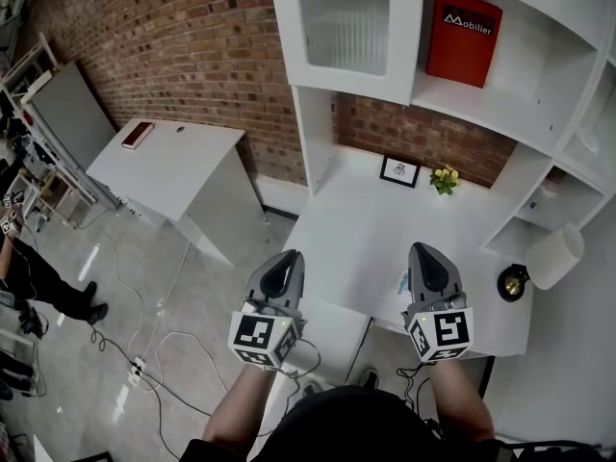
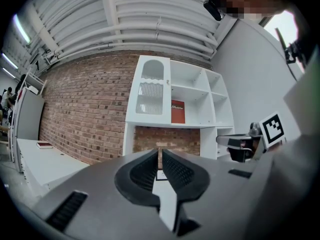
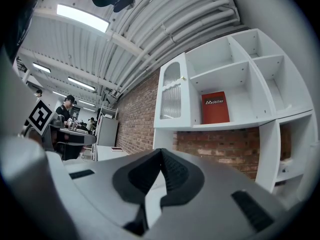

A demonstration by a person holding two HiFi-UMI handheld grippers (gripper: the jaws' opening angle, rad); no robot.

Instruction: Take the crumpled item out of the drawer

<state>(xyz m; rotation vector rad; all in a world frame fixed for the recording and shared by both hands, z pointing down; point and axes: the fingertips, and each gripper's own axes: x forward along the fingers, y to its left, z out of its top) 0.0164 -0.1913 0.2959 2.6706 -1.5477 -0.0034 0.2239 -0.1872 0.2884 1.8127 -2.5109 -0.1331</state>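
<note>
No crumpled item shows in any view, and I see no open drawer. A white unit [image 1: 335, 327] sits under the front edge of the white desk [image 1: 366, 229]. My left gripper [image 1: 286, 260] is held level at the desk's front left corner, its jaws shut with nothing between them. It appears up close in the left gripper view [image 2: 160, 152]. My right gripper [image 1: 424, 252] hovers level over the desk's front edge, also shut and empty, and points at the shelves in the right gripper view [image 3: 160, 152].
White shelving above the desk holds a red binder [image 1: 464, 37]. A small picture frame [image 1: 398, 170] and yellow flowers [image 1: 444, 178] stand at the back of the desk, a white lamp [image 1: 553, 255] at right. A white table [image 1: 164, 166] and floor cables [image 1: 144, 354] lie left.
</note>
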